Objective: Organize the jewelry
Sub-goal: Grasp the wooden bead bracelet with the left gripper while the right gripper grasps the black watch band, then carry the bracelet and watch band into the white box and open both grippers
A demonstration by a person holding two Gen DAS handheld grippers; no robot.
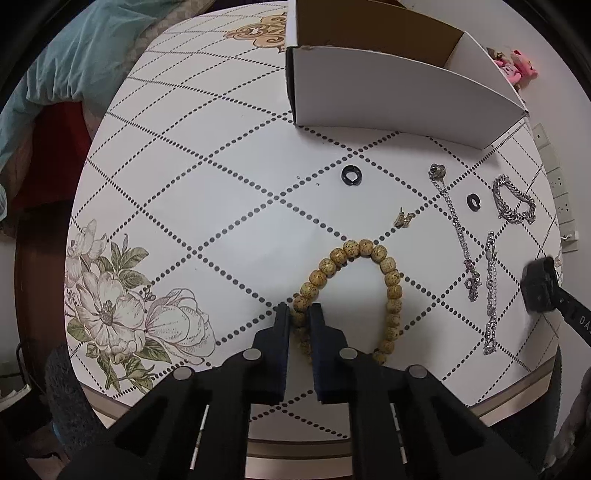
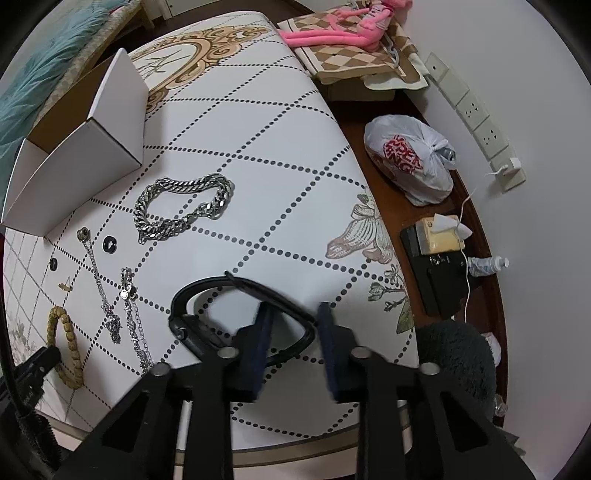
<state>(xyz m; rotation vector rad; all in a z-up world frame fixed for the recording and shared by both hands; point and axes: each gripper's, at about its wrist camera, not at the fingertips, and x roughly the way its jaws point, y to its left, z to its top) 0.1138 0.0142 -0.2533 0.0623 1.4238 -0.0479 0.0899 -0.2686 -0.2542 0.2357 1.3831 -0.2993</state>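
A tan wooden bead bracelet (image 1: 373, 258) lies on the patterned table (image 1: 207, 206). My left gripper (image 1: 300, 317) is shut on its left side. The bracelet also shows in the right wrist view (image 2: 70, 339). My right gripper (image 2: 293, 317) is open, its fingers straddling the strap of a black watch (image 2: 207, 291). Silver chains (image 1: 458, 225), a thick silver chain bracelet (image 2: 184, 206), two black rings (image 1: 351, 175) and a small gold piece (image 1: 403, 220) lie on the table. An open white cardboard box (image 1: 399, 92) stands at the back.
A plastic bag (image 2: 410, 158), a tissue pack (image 2: 439, 236) and a small tube (image 2: 487, 264) lie on the brown surface right of the table. Wall sockets (image 2: 476, 110) line the wall. A pink toy (image 2: 343, 22) lies at the back.
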